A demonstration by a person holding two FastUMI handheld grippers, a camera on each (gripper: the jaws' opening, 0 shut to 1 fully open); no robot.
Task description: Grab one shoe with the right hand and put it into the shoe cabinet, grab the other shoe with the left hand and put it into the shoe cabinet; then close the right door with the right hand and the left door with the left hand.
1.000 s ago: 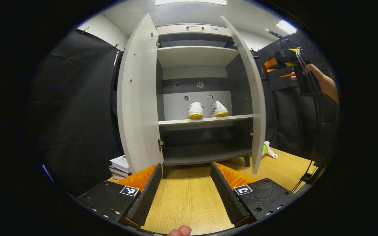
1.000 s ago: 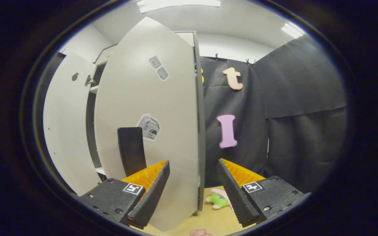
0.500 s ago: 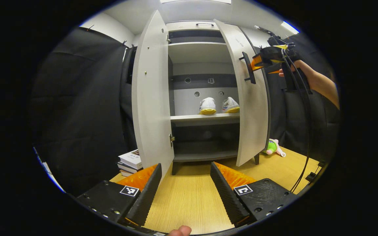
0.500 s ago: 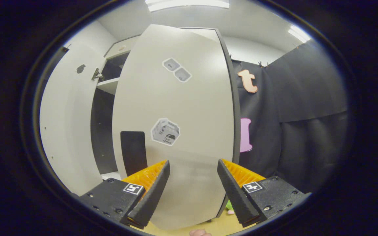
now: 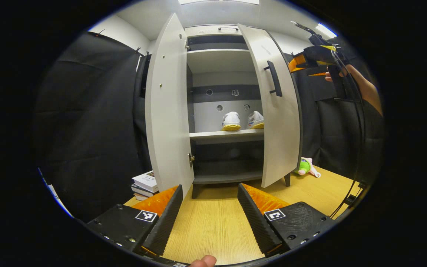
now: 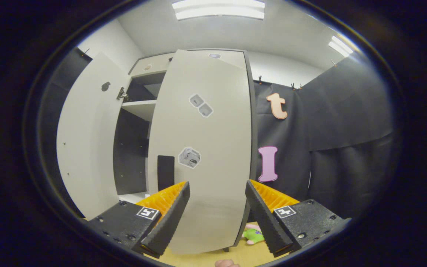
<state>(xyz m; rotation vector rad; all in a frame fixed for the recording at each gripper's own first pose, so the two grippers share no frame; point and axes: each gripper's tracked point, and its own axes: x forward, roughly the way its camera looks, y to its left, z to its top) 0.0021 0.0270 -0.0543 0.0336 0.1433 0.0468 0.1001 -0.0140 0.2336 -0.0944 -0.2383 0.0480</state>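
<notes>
While the right door (image 5: 278,111) stood nearly edge-on to the left gripper view a second ago, it has since swung well inward and now covers the right part of the shoe cabinet (image 5: 221,59), its dark handle (image 5: 274,78) turned to face outward. That puts the door-closing step under way but unfinished: a wide gap remains, and the left door (image 5: 167,107) is still fully open. Both shoes are already in place, the left white shoe (image 5: 231,121) and the right white shoe (image 5: 256,120) sitting side by side on the middle shelf (image 5: 217,135).

Seen from the left gripper view, the right gripper (image 5: 304,63) is held high, level with the door's upper part, in a hand (image 5: 350,76) reaching in from the right; it seems to have drawn just clear of the door, though contact is hard to judge at that distance. In its own view its jaws are spread with nothing between them, facing the door's outer panel (image 6: 206,148). The left gripper (image 5: 209,211) waits low over the wooden tabletop (image 5: 213,226), jaws likewise parted and empty.
</notes>
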